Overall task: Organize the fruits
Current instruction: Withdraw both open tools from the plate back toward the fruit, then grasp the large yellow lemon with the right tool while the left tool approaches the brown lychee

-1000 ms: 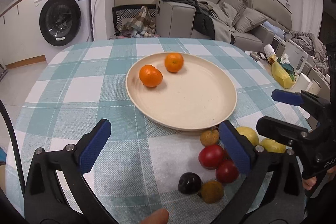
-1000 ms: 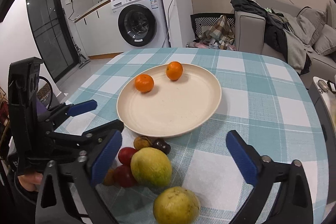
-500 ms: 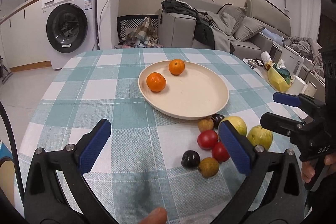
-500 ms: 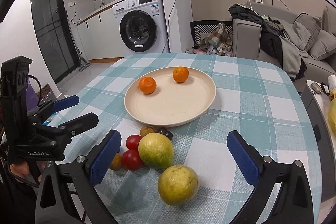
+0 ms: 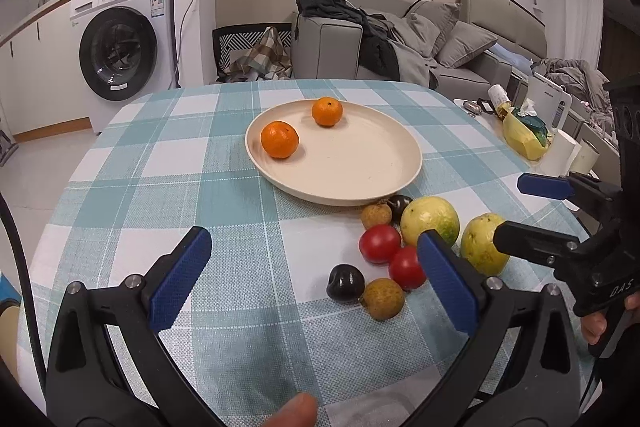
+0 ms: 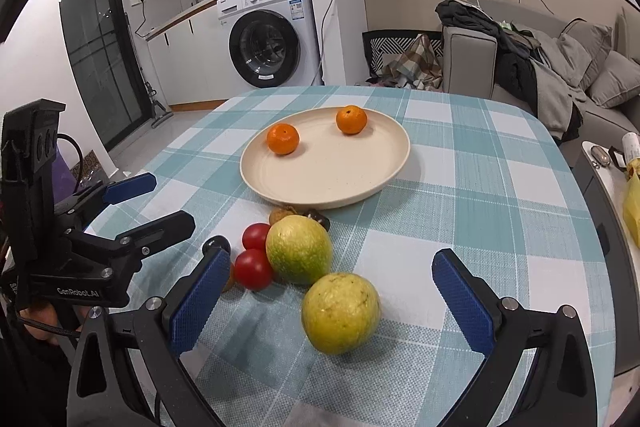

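both grippers, left (image 5: 314,281) & right (image 6: 332,301), spread wide, holding nothing. 2 oranges (image 5: 279,139) on plate (image 5: 360,183); guavas (image 6: 340,313), tomatoes (image 5: 379,243) at plate's 6 o'clock.

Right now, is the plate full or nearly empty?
Nearly empty: the plate holds only two oranges near its far rim; the other fruits lie on the tablecloth.
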The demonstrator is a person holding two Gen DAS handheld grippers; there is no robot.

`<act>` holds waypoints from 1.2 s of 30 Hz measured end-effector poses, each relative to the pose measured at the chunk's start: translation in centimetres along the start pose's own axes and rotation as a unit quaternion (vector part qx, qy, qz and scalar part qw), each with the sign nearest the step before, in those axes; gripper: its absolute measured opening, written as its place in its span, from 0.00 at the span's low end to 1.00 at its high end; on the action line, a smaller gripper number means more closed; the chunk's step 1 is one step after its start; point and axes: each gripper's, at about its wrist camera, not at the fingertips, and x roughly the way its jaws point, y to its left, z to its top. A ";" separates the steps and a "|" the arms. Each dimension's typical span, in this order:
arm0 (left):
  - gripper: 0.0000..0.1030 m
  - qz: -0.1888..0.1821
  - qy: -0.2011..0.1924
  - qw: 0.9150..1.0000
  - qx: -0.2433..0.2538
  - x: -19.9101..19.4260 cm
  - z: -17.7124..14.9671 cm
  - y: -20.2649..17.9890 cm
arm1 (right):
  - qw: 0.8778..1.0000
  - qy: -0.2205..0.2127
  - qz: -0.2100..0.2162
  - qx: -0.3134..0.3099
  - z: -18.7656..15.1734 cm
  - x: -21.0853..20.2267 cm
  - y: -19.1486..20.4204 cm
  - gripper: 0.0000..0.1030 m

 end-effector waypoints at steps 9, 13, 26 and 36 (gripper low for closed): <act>0.99 -0.012 0.004 1.000 -0.026 1.0 -0.3 1.0 | 1.000 0.020 -0.005 0.000 -0.5 0.5 -0.6 1.00; 0.99 -0.010 -0.007 1.000 -0.024 0.9 -0.2 1.0 | 1.000 0.021 0.002 0.016 -0.6 0.5 -1.4 1.00; 0.99 -0.010 0.006 1.000 -0.007 1.2 -0.3 0.1 | 0.998 0.056 0.020 0.007 -1.3 1.6 -1.3 1.00; 0.99 -0.015 0.017 1.000 0.020 1.2 -0.8 -1.1 | 0.995 0.085 0.047 -0.002 -2.0 2.6 -0.7 0.81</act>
